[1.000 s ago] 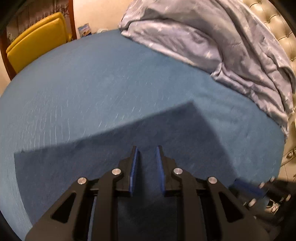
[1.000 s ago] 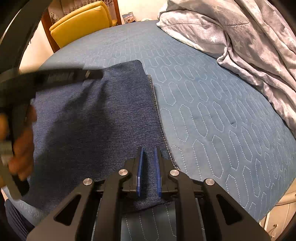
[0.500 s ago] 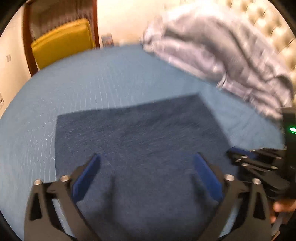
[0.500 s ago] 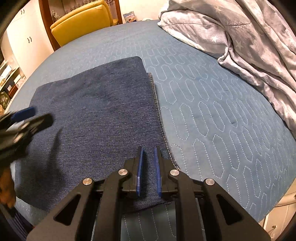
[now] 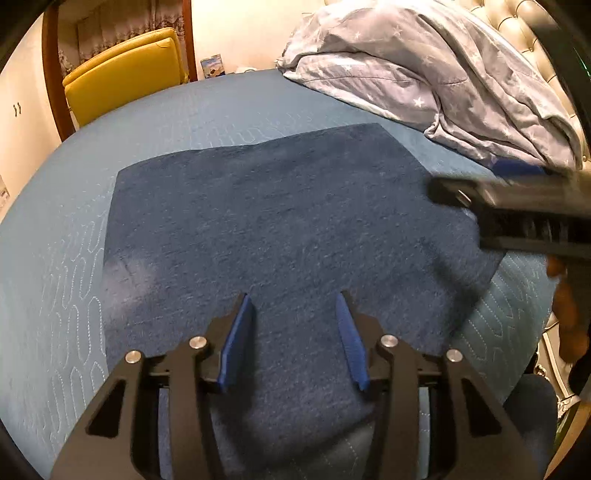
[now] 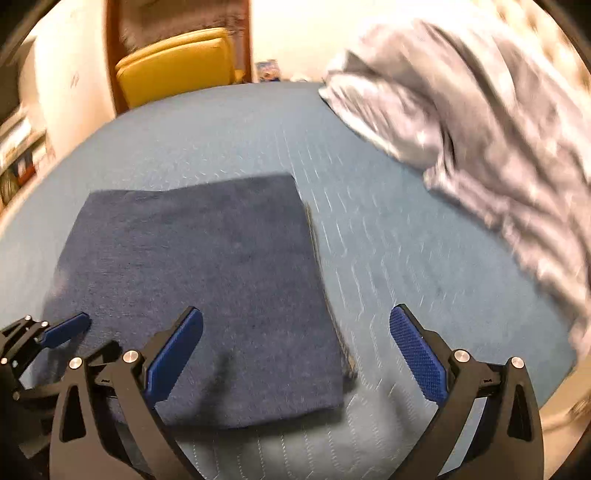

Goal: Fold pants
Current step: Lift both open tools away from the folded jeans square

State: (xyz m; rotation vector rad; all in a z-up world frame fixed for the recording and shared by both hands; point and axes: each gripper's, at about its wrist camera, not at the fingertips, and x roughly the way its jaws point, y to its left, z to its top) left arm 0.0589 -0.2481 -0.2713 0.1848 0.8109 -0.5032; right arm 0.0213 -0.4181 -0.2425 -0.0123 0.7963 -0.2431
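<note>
The dark blue pants point(image 5: 280, 221) lie folded into a flat rectangle on the blue quilted bed point(image 5: 184, 110). My left gripper point(image 5: 293, 297) hovers over the near edge of the pants. Its jaws are half apart and closing, with cloth below them but nothing pinched. In the right wrist view, my right gripper point(image 6: 295, 311) stands above the near right corner of the pants point(image 6: 207, 266). Its jaws are opening wide and hold nothing. The left gripper's blue pad point(image 6: 66, 329) shows at the lower left there. The right gripper's black frame point(image 5: 524, 214) blurs across the left wrist view.
A crumpled grey star-print duvet point(image 5: 424, 74) is heaped at the far right of the bed, against a tufted headboard point(image 5: 517, 26). A yellow chair point(image 5: 125, 70) stands beyond the far edge. A person's hand point(image 5: 565, 306) is at the right rim.
The right gripper let go of the pants' near edge, opened wide and lifted. The left gripper swung back over the near edge, spread wide, then narrowed. The pants lie flat as before.
</note>
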